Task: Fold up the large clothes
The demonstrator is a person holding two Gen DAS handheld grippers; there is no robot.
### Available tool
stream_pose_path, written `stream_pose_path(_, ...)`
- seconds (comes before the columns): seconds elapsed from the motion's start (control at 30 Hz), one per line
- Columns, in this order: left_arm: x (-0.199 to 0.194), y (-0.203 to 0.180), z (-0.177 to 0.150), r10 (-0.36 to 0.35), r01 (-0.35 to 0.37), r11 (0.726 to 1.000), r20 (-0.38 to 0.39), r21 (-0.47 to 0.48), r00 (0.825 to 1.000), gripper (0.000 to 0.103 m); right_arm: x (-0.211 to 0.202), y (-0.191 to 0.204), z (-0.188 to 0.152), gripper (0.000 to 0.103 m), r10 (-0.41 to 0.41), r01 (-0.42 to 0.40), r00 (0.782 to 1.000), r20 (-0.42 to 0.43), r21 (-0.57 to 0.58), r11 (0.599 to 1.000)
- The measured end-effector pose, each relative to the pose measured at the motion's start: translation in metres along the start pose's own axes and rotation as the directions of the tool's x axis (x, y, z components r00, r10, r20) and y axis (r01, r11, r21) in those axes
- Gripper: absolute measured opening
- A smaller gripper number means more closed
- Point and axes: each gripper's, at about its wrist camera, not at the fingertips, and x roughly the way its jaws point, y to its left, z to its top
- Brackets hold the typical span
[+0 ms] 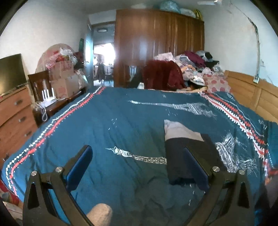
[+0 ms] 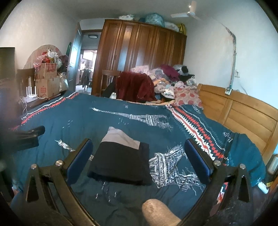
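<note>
Left gripper [image 1: 139,163]: yours, bottom of the left wrist view, fingers spread wide, holding nothing; 2 blue pads [image 1: 81,166] visible, hovering over the bed cover. It also shows as a dark shape at the left edge of the right wrist view [image 2: 29,134].
Folded garment [image 1: 187,147]: dark fabric with a pale lilac band at its far end, lying flat on the cover; lower right of centre in the left wrist view, partly behind your left tool's right finger.
Right gripper [image 2: 139,154]: bottom of the right wrist view, released and wide apart, empty.
Folded garment, right view [image 2: 121,160]: lower centre, framed between the 2 fingers, touching neither as far as you can see.
Bed cover [image 2: 104,125]: teal, silver tower prints, red-and-white zigzag borders; fills the middle of both views.
Drawers and screen [image 1: 12,73]: left edge of the left wrist view.
Cardboard boxes [image 2: 46,83]: left, stacked, beside a white router [image 2: 31,94].
Wardrobe [image 2: 139,48]: brown wood, upper centre, bags on top.
Clothes pile [image 2: 166,81]: centre right at the far end of the bed, dark red item [image 2: 135,87] in front.
Headboard [image 2: 243,111]: light wood, right side.
Ceiling fan [image 2: 187,13]: upper right.
</note>
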Motion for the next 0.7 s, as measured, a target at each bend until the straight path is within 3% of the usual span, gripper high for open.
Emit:
stream_pose_path(0.27, -0.001, -0.017, -0.011, -0.002, 0.003, 0.995, -0.004, 0.099, 1.000, 0.103, 0.011, -0.007, -0.013, 0.103, 0.033, -0.030, 0.995, -0.090, 0.041, 0.999)
stream_pose_path(0.5, -0.001, -0.029, -0.015, -0.018, 0.020, 0.993, -0.017, 0.119, 1.000, 0.103, 0.019, -0.011, -0.018, 0.103, 0.078, -0.068, 0.985, -0.152, 0.071, 0.995)
stream_pose_path(0.7, 0.000, -0.035, -0.020, -0.030, 0.033, 0.989, -0.027, 0.145, 0.999, 0.103, 0.023, -0.004, -0.025, 0.103, 0.039, -0.033, 0.983, -0.177, 0.037, 0.999)
